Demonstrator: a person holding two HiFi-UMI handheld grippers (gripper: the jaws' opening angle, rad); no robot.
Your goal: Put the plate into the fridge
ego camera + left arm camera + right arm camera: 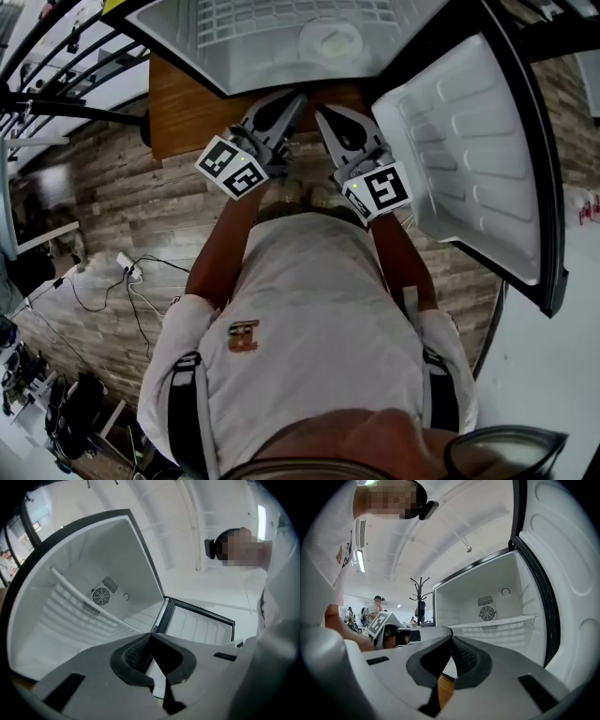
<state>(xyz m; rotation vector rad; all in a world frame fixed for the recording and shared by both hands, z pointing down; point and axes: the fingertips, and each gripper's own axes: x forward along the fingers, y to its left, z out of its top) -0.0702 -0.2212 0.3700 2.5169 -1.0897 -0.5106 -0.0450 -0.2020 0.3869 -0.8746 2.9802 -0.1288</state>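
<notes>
A white plate (330, 39) lies inside the open white fridge (234, 66), below its wire shelf (281, 14). Both grippers are held close to my chest, side by side, pointing at the fridge opening from just outside it. My left gripper (289, 101) is shut with nothing between its jaws (150, 637). My right gripper (323, 114) is shut and empty too (451, 638). Neither touches the plate. The gripper views show the fridge's bare interior with its rear fan (100, 595) (487, 613), but the plate does not show in them.
The fridge door (469, 159) stands swung wide at the right. The fridge rests on a wooden top (187, 112). A power strip with cables (127, 267) lies on the plank floor at left. A coat rack (421, 588) and people (375, 605) stand far back.
</notes>
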